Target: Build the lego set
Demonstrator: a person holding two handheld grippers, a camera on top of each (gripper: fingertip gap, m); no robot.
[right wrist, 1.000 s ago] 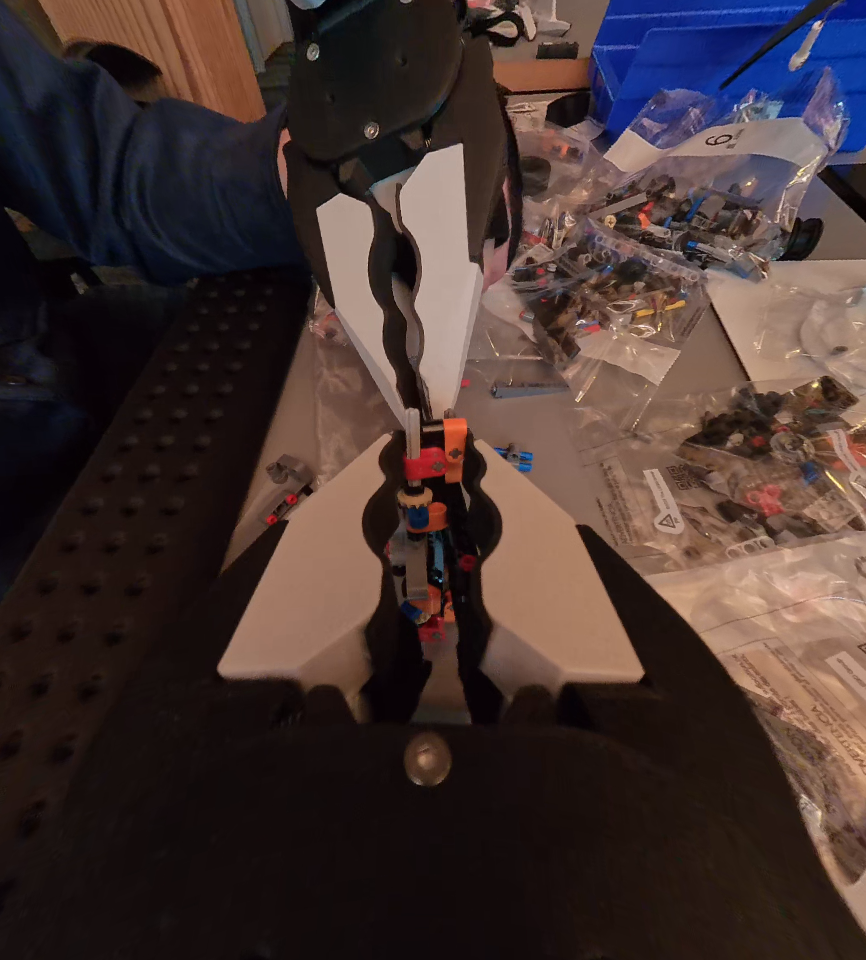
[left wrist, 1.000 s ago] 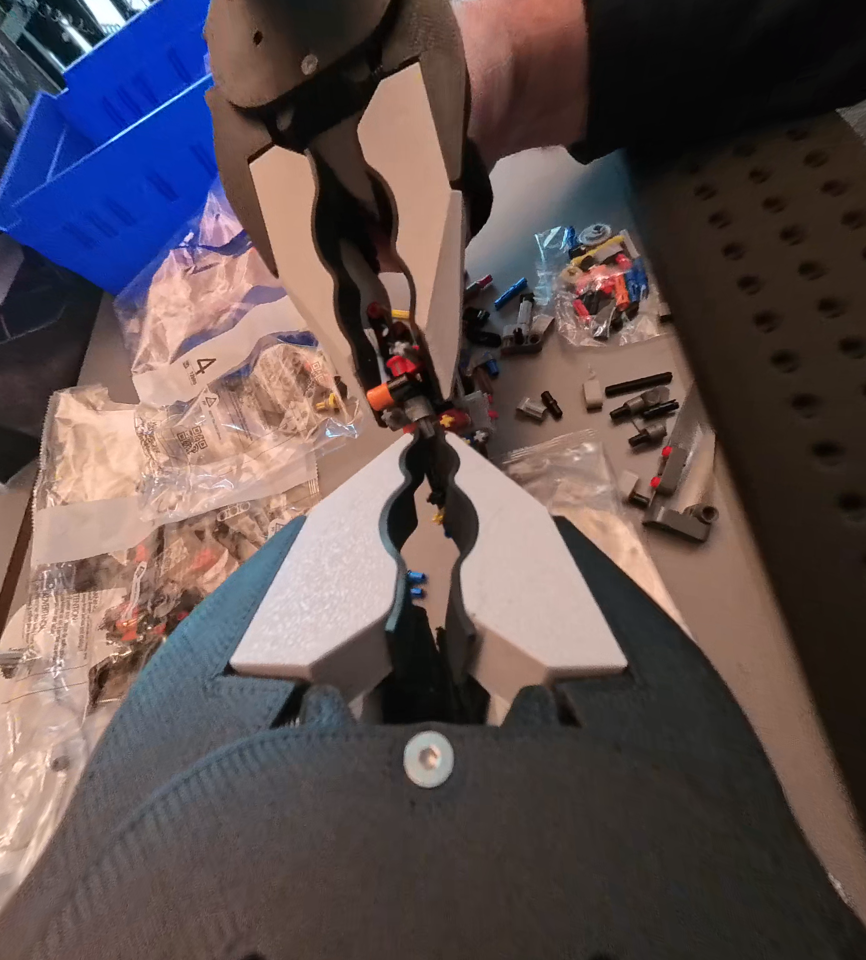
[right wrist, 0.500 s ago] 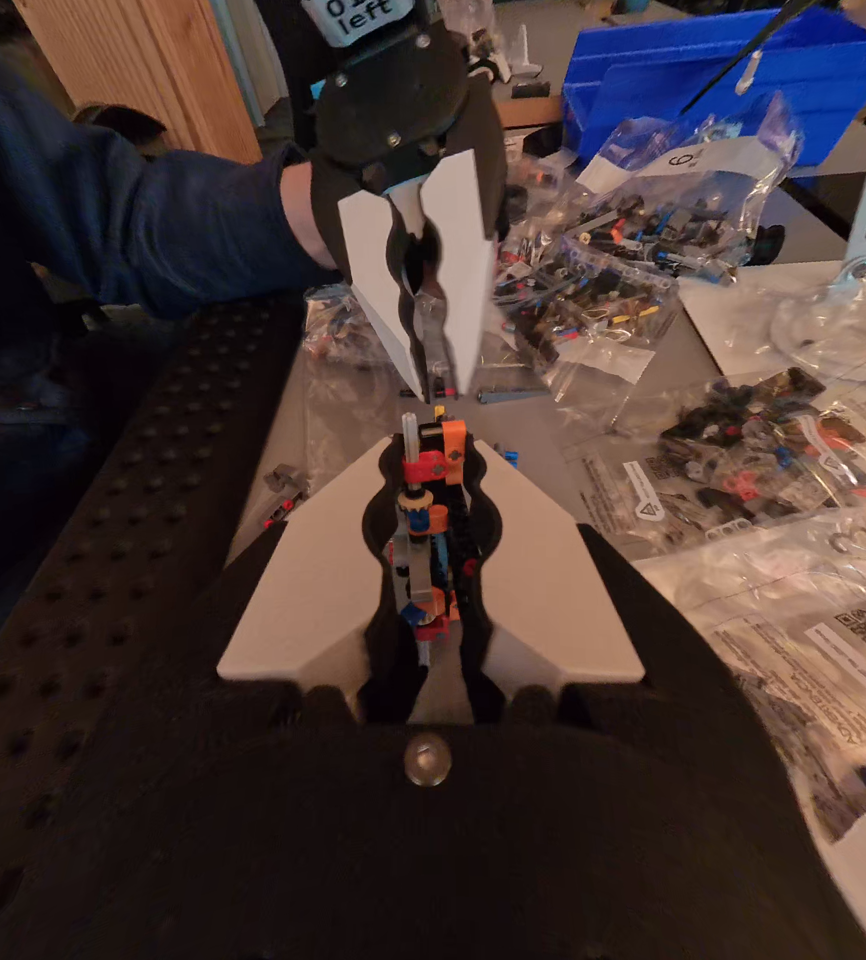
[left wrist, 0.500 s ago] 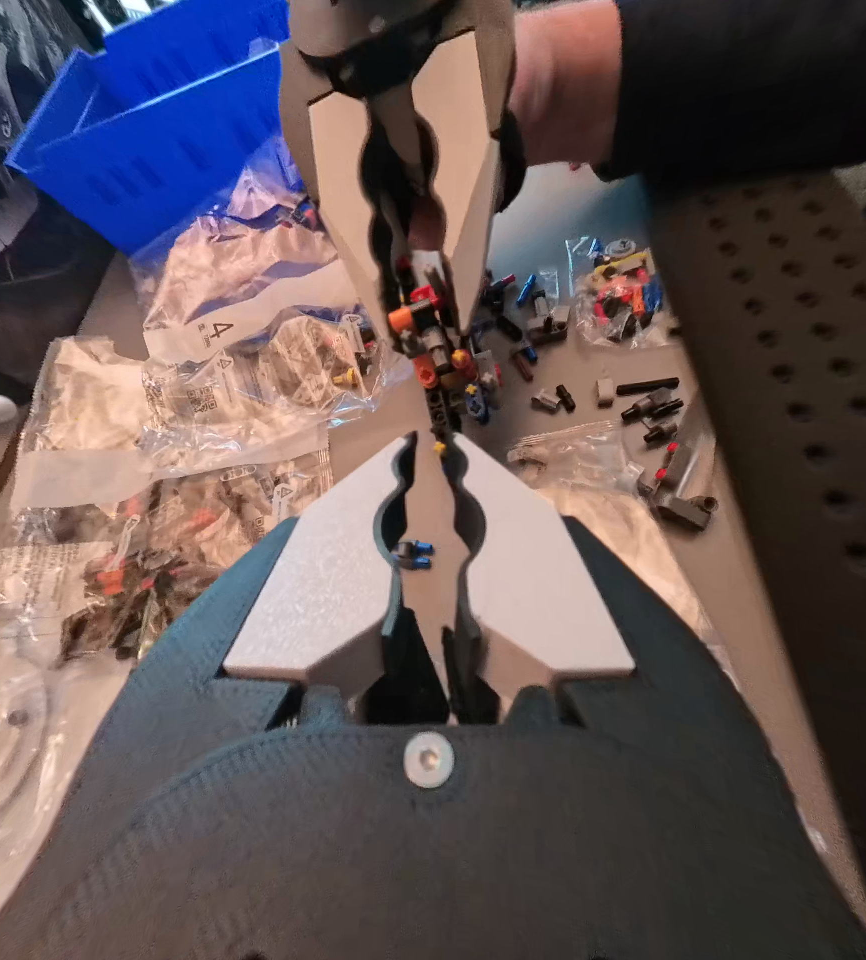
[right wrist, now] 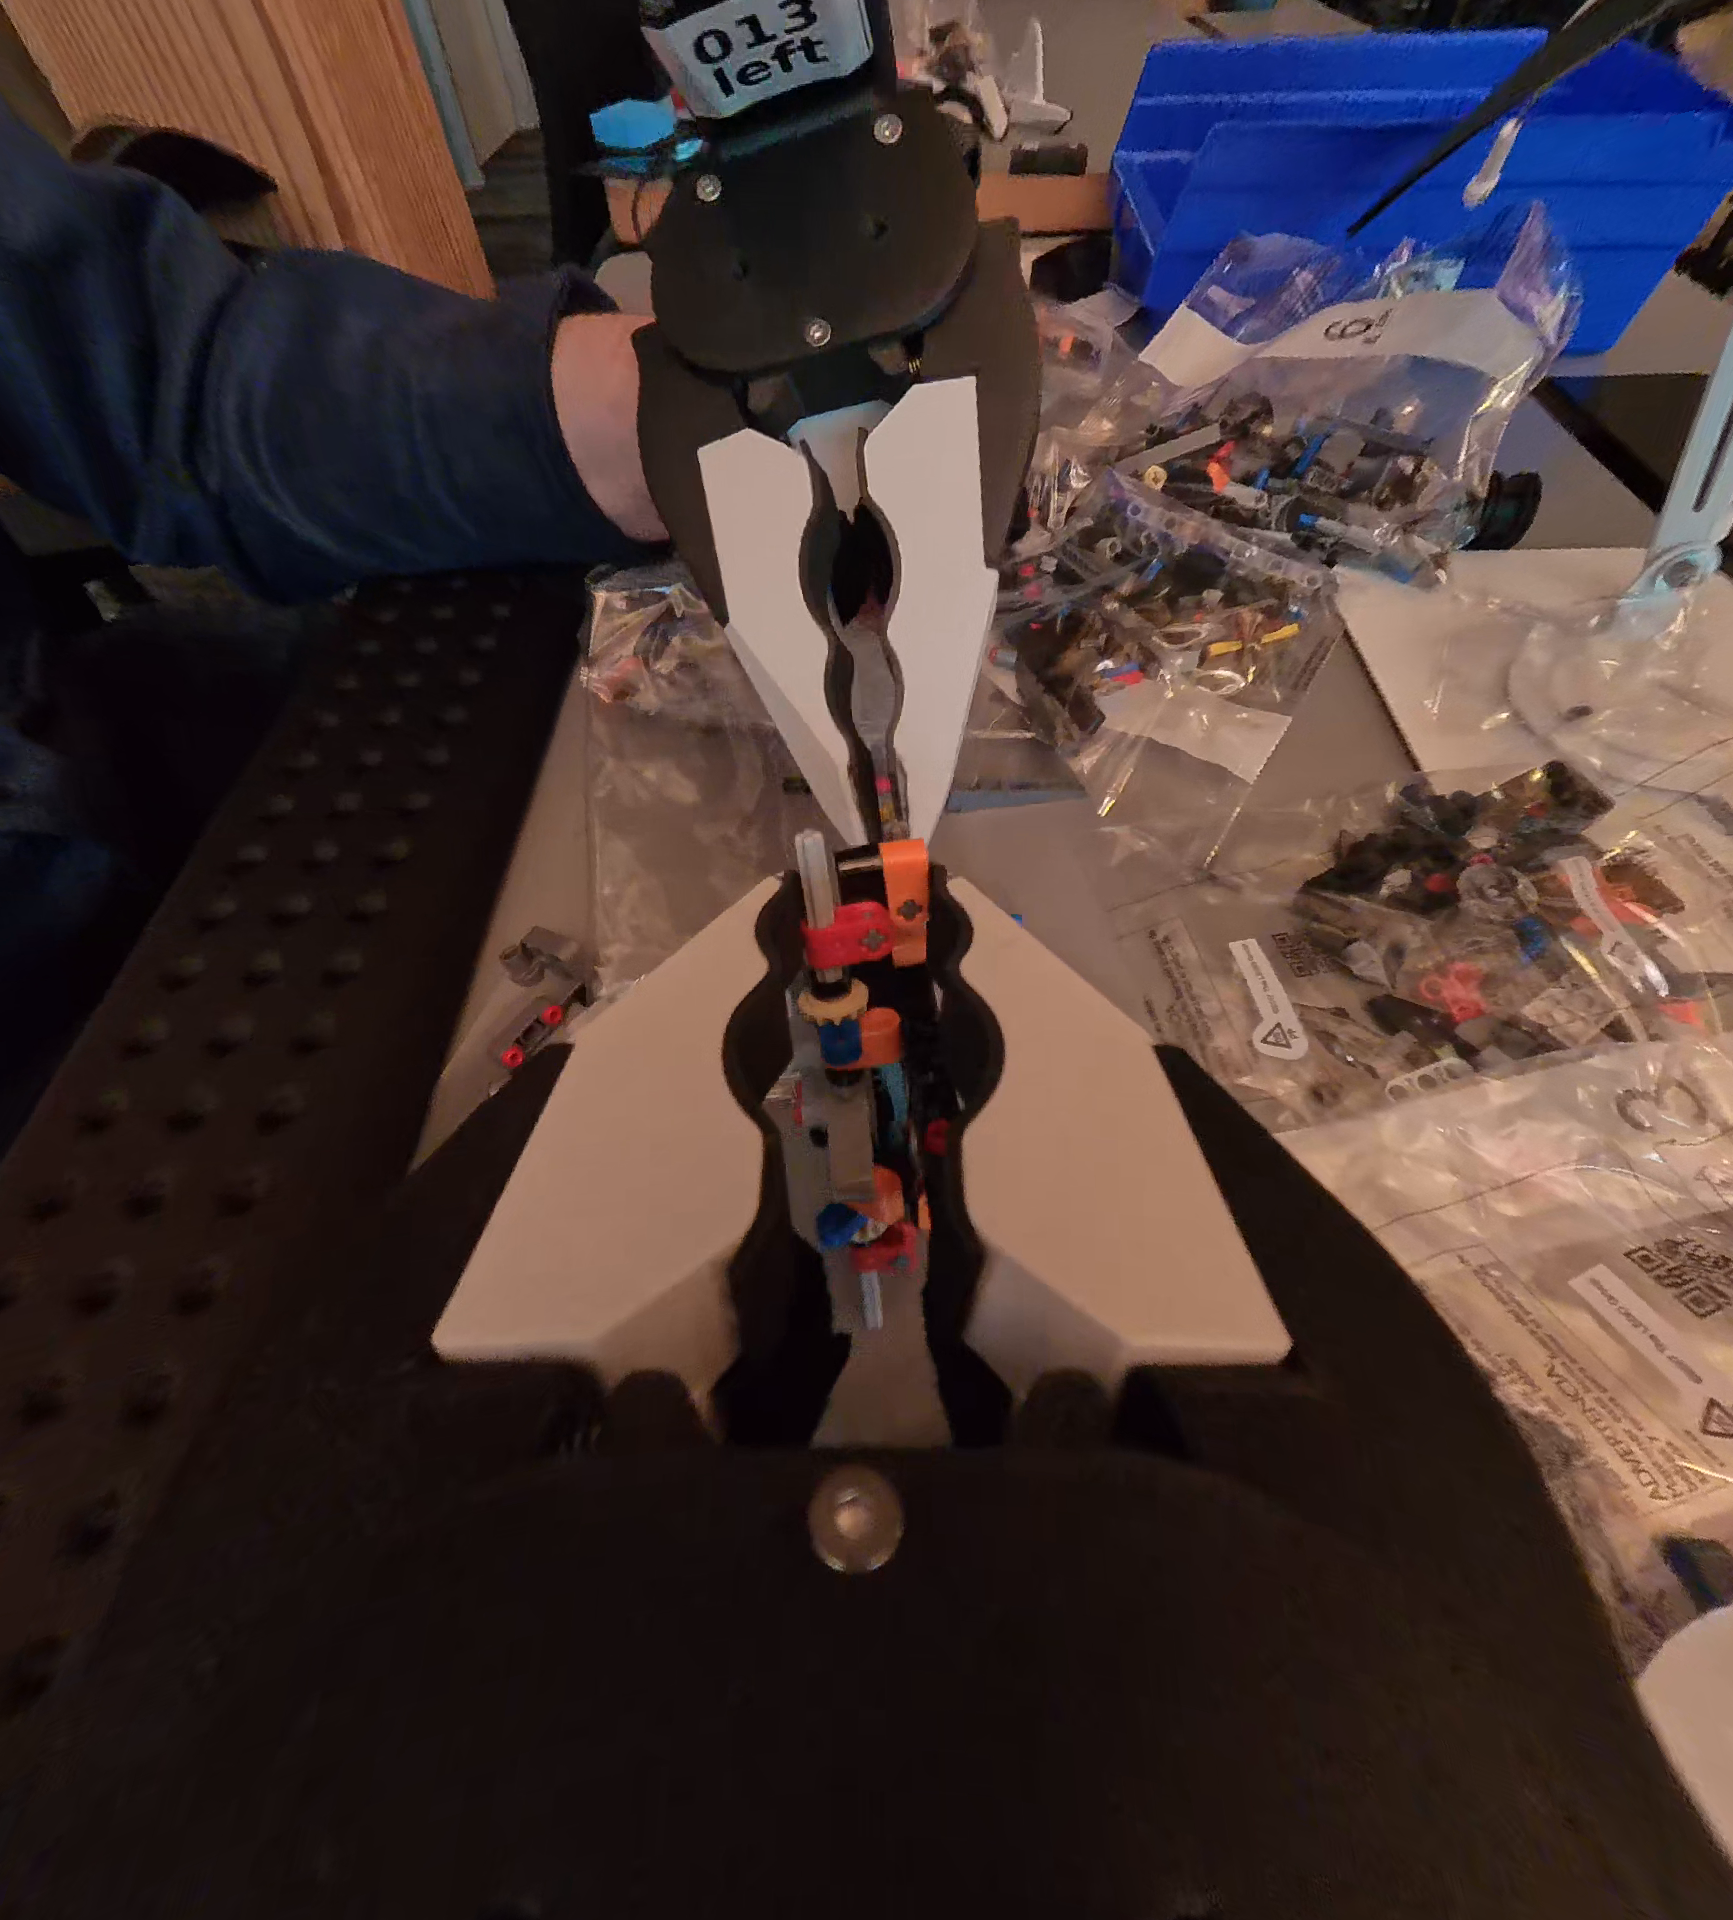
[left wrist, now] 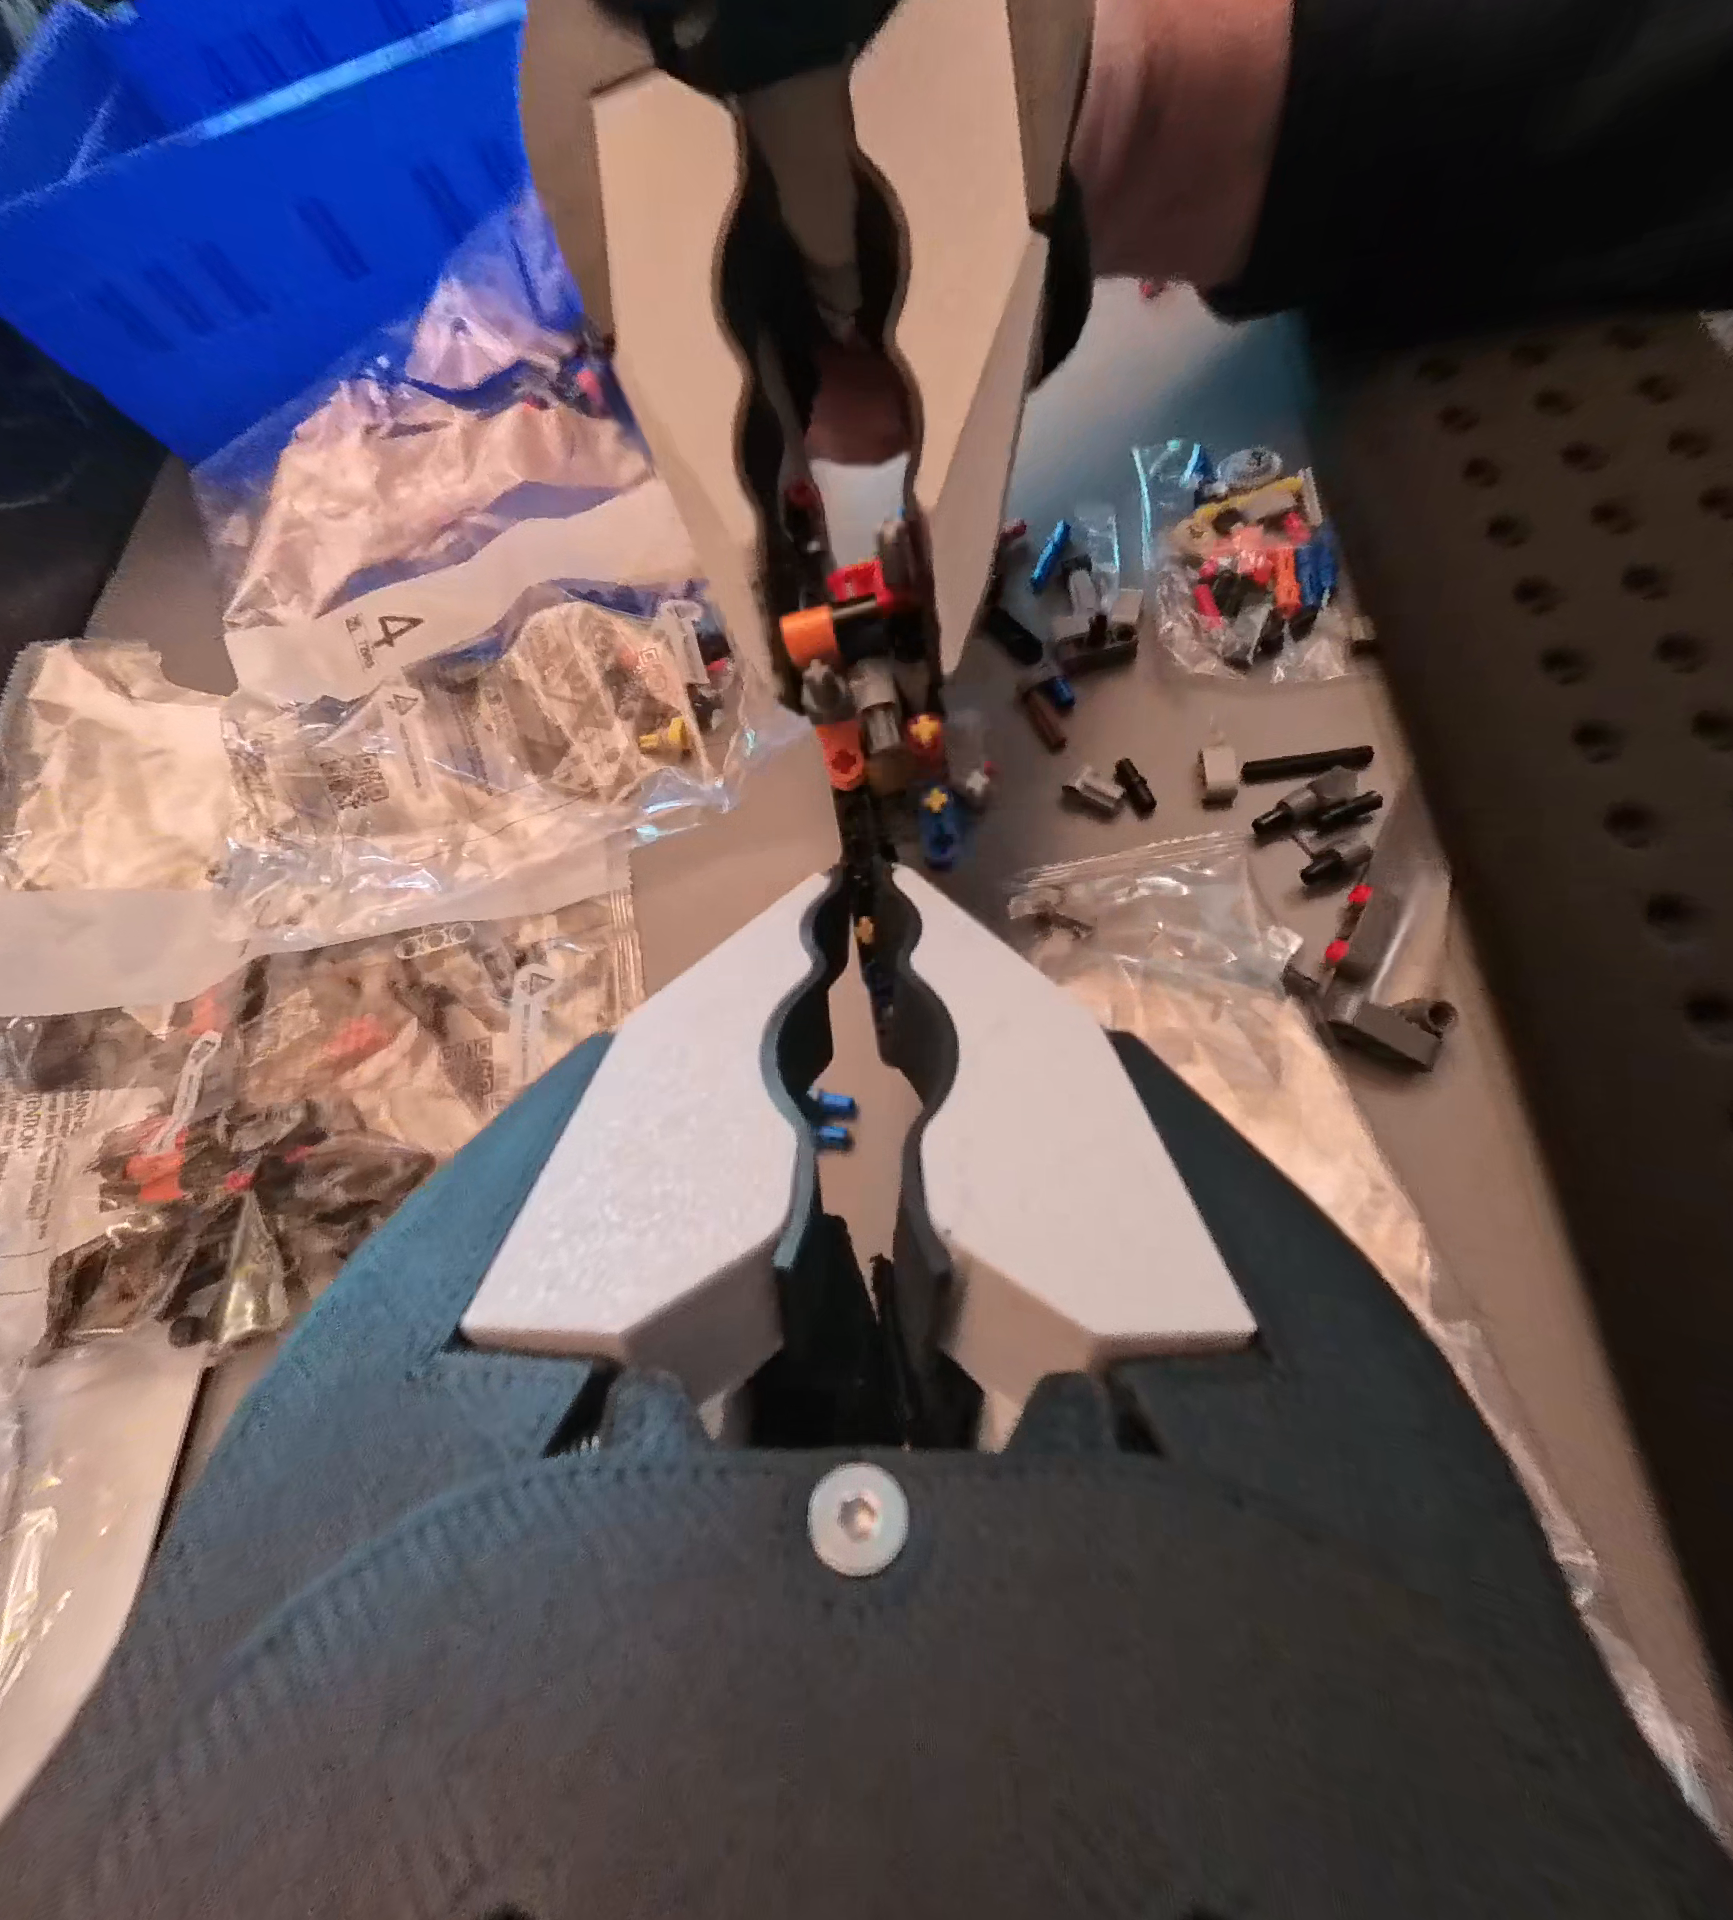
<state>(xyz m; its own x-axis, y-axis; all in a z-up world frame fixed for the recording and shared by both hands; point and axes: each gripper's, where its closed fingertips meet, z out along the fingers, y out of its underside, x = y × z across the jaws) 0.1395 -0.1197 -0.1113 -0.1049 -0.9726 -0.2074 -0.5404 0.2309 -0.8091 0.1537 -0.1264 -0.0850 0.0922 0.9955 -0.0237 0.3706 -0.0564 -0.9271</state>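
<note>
My right gripper [right wrist: 862, 883] is shut on a small lego assembly [right wrist: 846, 1039] of orange, red, grey and blue parts, with a pale axle sticking out past the fingertips. My left gripper [left wrist: 862, 883] is shut on a thin black lego piece [left wrist: 867, 920] with small coloured pins. The two grippers face each other tip to tip above the grey table. In the left wrist view the right gripper [left wrist: 862, 670] comes down from the top with the assembly [left wrist: 810, 634], and the black piece reaches its lower end. In the right wrist view the left gripper [right wrist: 888, 826] sits just behind the assembly's orange top.
Clear bags of lego parts [left wrist: 426, 727] [right wrist: 1205, 551] cover one side of the table. Loose parts [left wrist: 1257, 790] lie on the other side, beside a black perforated board [left wrist: 1620, 831] [right wrist: 166, 987]. Blue bins [left wrist: 218, 229] [right wrist: 1413, 156] stand at the back. A white stand [right wrist: 1693, 520] is at the right.
The two grippers drew apart a little half a second ago and have come together again. The black piece now meets the assembly. Both stay shut on their parts.
</note>
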